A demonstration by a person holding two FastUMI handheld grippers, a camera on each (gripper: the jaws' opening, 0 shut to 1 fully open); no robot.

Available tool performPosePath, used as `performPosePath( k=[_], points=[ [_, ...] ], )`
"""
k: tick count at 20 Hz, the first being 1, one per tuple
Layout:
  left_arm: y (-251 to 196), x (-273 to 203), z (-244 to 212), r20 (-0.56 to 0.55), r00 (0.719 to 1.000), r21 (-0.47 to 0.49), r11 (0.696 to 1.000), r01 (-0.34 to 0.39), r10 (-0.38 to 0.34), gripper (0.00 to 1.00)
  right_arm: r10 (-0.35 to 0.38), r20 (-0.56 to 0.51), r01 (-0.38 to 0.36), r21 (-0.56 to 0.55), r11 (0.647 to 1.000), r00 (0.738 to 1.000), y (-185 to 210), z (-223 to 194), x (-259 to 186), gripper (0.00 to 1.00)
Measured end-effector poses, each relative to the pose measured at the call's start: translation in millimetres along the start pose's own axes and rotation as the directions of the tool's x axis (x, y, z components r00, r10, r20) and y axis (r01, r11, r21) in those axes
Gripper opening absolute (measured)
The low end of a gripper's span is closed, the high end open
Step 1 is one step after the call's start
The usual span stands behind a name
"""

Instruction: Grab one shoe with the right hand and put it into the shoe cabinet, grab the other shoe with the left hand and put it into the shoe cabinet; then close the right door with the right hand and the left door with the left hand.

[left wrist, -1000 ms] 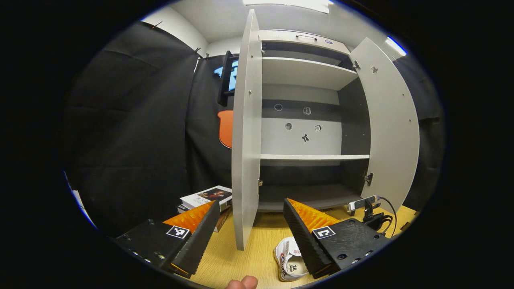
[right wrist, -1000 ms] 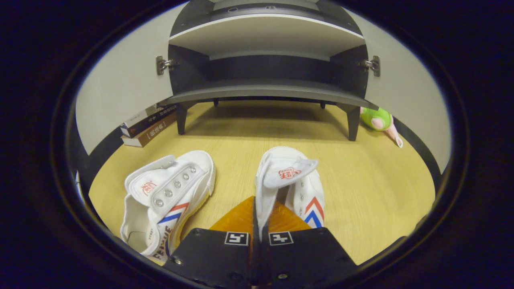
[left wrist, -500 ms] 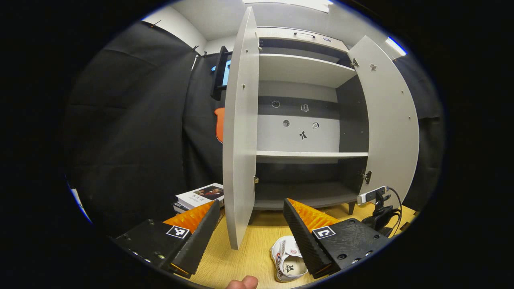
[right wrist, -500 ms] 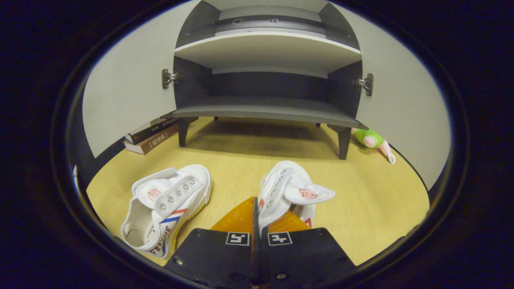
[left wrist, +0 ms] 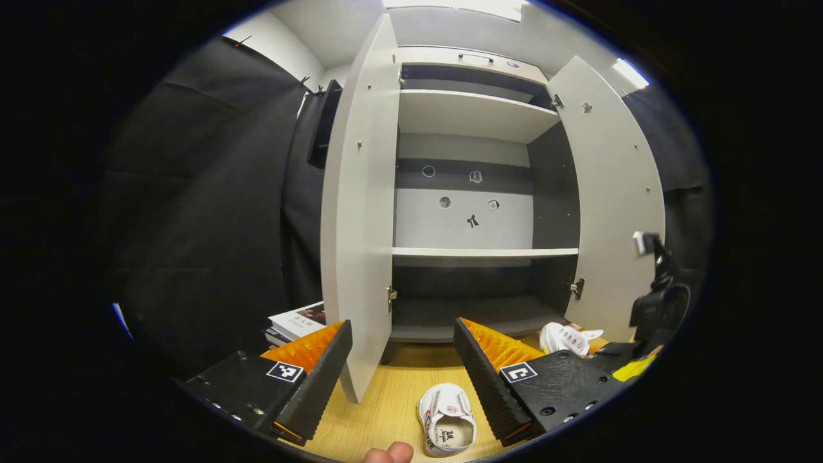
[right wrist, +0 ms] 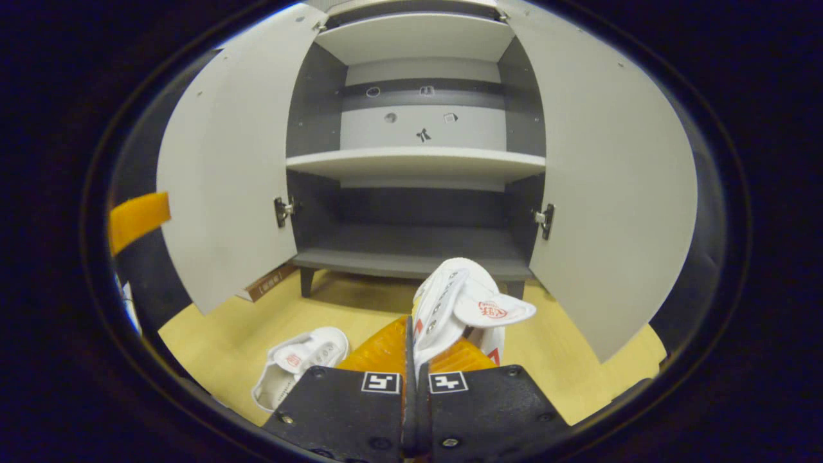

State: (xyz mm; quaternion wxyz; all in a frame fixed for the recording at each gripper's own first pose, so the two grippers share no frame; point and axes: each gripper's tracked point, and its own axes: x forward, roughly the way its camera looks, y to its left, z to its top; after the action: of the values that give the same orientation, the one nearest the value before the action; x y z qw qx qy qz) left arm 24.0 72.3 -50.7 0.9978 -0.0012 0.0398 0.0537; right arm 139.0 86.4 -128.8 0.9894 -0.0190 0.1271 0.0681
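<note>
The shoe cabinet (right wrist: 411, 247) stands with both doors swung wide, its lower shelf bare. My right gripper (right wrist: 411, 328) is shut on the side wall of a white shoe (right wrist: 463, 302), held off the floor in front of the lower shelf. The other white shoe (right wrist: 302, 363) lies on the wooden floor, lower left. In the left gripper view my left gripper (left wrist: 402, 328) is open with nothing between its fingers; the floor shoe (left wrist: 445, 418) lies just below them. The lifted shoe (left wrist: 566, 337) and the right gripper (left wrist: 633, 350) show at the right, near the right door (left wrist: 611, 193).
The left door (left wrist: 357, 212) juts out between my left gripper's fingers, close ahead. A stack of books (left wrist: 296, 318) lies on the floor behind that door, by the black cloth wall. Two upper shelves (left wrist: 482, 252) are bare.
My right gripper has lifted its shoe off the floor and risen; the cabinet's upper shelves now show. In the left gripper view, the held shoe and right gripper have come in at the right.
</note>
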Motion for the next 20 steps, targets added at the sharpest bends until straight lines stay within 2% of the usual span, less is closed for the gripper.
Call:
performPosePath(
  k=[7, 9, 13, 16, 20],
  points=[
    [-25.6, -4.8, 6.1, 0.015, 0.999, 0.014, 0.999, 0.045, -0.045, 0.95, 0.021, 0.181, -0.017, -0.028, 0.999, 0.983, -4.1, 135.5, -25.0, 0.03],
    [-30.7, -6.7, 5.9, 0.016, 0.998, 0.017, 0.998, 0.058, -0.058, 0.95, 0.034, 0.225, -0.026, -0.037, 0.999, 0.974, -4.6, 178.3, -20.1, 0.03],
    [-35.6, -10.8, 3.9, 0.014, 0.996, 0.053, 0.995, 0.085, -0.086, 0.95, 0.028, 0.258, 0.012, -0.152, 0.988, 0.966, -10.9, 260.3, 14.9, 0.04],
    [-34.8, -10.7, 3.1, 0.009, 0.996, 0.058, 0.994, 0.088, -0.088, 0.95, 0.020, 0.207, 0.010, -0.146, 0.989, 0.978, -12.6, 307.2, 63.1, 0.04],
    [-34.0, -12.0, 3.8, 0.006, 0.996, 0.058, 0.994, 0.091, -0.092, 0.95, -0.042, 0.047, 0.050, -0.167, 0.985, 0.998, -29.8, 318.5, 155.7, 0.04]
  ],
)
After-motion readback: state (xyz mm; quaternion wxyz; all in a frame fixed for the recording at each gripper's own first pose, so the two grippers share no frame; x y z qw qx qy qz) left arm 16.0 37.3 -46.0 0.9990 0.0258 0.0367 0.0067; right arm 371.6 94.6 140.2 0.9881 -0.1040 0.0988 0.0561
